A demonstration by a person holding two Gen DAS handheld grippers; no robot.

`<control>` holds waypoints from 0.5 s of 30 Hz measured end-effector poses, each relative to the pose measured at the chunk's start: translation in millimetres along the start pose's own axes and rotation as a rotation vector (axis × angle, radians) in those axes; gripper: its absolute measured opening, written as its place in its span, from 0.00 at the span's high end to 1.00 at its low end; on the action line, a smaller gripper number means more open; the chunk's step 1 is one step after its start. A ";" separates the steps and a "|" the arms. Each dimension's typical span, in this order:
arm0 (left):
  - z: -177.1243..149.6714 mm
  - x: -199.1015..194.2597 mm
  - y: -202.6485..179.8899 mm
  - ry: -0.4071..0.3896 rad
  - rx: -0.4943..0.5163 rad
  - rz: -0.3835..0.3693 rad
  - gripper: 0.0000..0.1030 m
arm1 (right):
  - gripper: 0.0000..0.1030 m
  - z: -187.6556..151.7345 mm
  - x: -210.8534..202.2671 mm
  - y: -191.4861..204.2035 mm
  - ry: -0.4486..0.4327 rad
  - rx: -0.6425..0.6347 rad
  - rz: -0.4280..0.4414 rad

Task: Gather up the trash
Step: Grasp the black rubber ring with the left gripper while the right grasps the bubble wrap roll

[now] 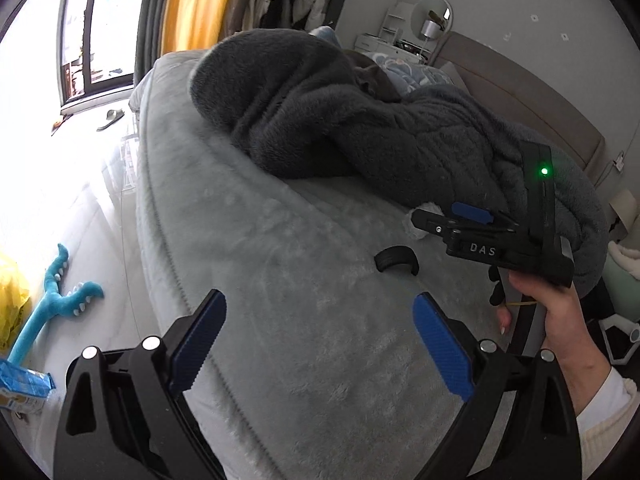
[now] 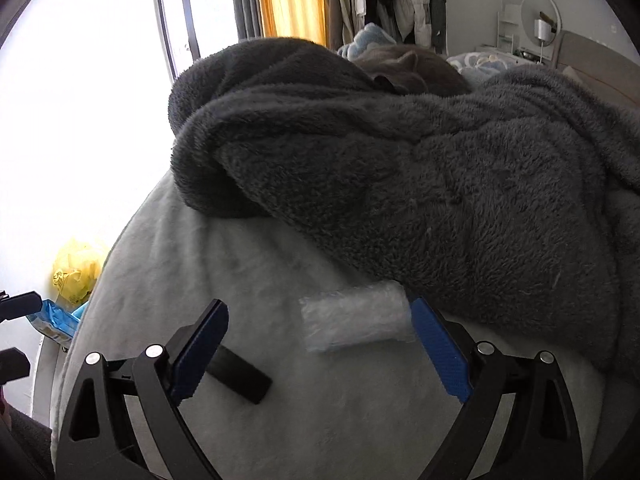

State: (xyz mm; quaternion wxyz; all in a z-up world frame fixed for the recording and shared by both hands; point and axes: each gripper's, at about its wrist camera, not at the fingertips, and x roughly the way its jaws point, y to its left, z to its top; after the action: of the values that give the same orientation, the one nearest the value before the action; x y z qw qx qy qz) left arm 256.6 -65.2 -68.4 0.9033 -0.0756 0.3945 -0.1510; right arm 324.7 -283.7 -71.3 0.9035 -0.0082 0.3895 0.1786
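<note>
The bed (image 2: 168,240) is covered by a dark fleece blanket (image 2: 440,184). A crumpled plastic wrapper (image 2: 354,320) lies at its edge, approached by the right claw (image 2: 320,344), spread apart; closing is needed next. The left claw (image 1: 320,344) is held apart, empty.

Bed (image 2: 168,248) with pale grey plush cover. Dark grey fleece blanket (image 2: 420,168) heaped across the far part. Roll of clear bubble wrap (image 2: 352,320) just below the blanket's near edge, touching it. Flat black strip (image 2: 240,376) lower left of the blanket, apart from it. Curved black piece (image 1: 396,260) near the blanket's near edge in the left wrist view.
</note>
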 end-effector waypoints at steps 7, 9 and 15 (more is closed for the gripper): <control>8.8 28.7 -15.1 0.016 0.055 -0.012 0.07 | 0.09 2.3 17.5 -7.9 0.047 -0.018 -0.026; 10.0 36.9 -20.1 0.026 0.063 -0.020 0.07 | 0.15 2.5 21.4 -12.0 0.057 -0.020 -0.024; 11.3 58.7 -33.8 0.049 0.057 -0.052 0.07 | 0.40 2.6 30.2 -18.4 0.089 -0.039 -0.026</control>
State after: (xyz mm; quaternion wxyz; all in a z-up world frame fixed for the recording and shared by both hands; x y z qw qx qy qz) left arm 295.5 -116.4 -92.6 0.8910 -0.0564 0.4098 -0.1872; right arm 351.6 -290.9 -93.1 0.8872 -0.0386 0.4255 0.1739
